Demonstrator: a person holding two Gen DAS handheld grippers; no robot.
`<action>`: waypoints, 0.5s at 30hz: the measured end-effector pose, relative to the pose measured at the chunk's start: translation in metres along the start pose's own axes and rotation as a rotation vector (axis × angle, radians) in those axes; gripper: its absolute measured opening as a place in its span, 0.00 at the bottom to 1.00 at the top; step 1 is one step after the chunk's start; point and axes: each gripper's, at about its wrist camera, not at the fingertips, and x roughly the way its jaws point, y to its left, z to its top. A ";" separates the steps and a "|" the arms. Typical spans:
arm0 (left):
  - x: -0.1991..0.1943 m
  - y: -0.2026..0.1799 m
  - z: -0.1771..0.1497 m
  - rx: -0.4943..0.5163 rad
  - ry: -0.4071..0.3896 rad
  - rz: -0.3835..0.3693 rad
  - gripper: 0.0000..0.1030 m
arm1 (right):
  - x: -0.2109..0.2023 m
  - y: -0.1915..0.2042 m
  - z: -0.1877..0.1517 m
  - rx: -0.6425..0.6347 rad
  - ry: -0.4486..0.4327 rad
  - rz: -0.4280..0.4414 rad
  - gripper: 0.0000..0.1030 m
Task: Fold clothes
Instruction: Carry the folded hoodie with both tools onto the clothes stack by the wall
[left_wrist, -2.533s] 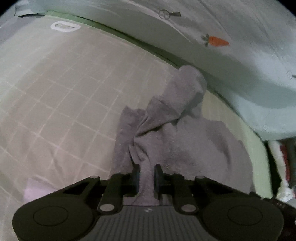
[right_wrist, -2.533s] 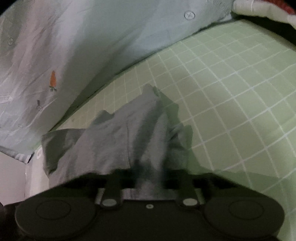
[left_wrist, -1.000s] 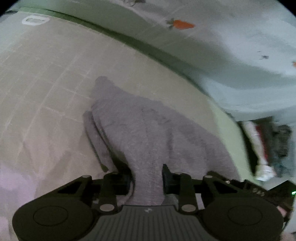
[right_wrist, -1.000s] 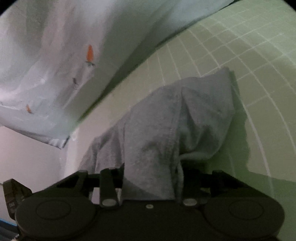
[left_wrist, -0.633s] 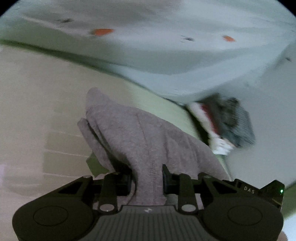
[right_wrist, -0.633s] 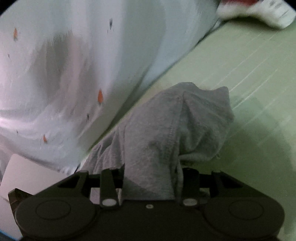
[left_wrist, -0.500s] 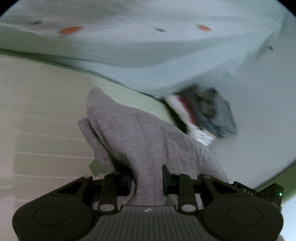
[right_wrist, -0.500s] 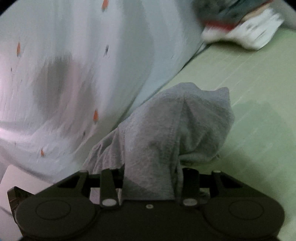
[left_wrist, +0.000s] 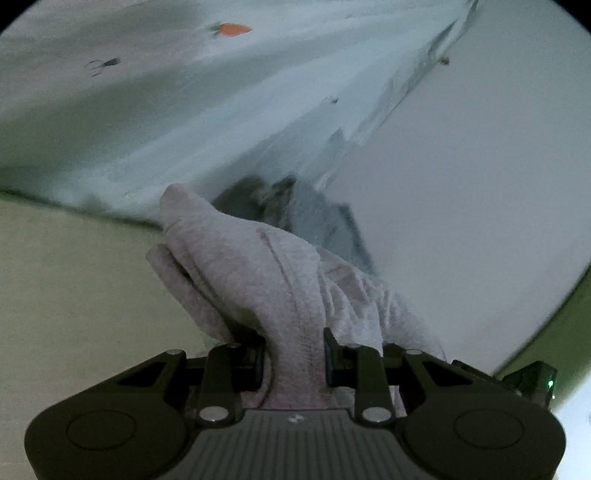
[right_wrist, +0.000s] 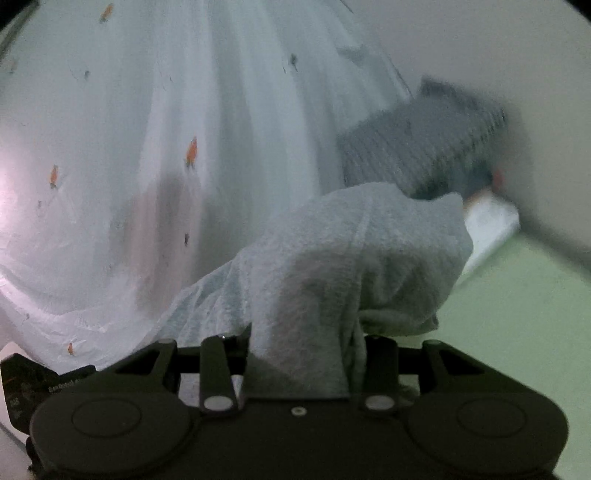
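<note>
Black gripper (left_wrist: 293, 360) bodies, ribbed grey deck, silver screws, round caps

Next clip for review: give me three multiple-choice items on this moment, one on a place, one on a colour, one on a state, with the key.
1. Where is the grey knit garment?
A. flat on the green bed sheet
B. bunched between both grippers' fingers
C. on the clothes pile

2. What colour are the small carrot prints on the pale curtain-like cloth?
A. orange
B. blue
C. yellow

3. What is the left gripper doing?
A. open and empty
B. shut on nothing
C. shut on the garment

Key: B, fabric passes between the fingers in both wrist views, right gripper included; A, the prints show orange; C, its pads press on a fold of grey fabric.
</note>
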 end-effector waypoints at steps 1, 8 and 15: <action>0.014 -0.014 0.004 0.008 -0.030 -0.003 0.29 | 0.001 -0.008 0.021 -0.038 -0.009 0.012 0.41; 0.094 -0.078 0.050 0.048 -0.201 0.018 0.29 | 0.022 -0.038 0.160 -0.357 -0.040 0.034 0.42; 0.192 -0.088 0.113 0.145 -0.271 0.106 0.29 | 0.105 -0.064 0.249 -0.609 -0.070 -0.126 0.66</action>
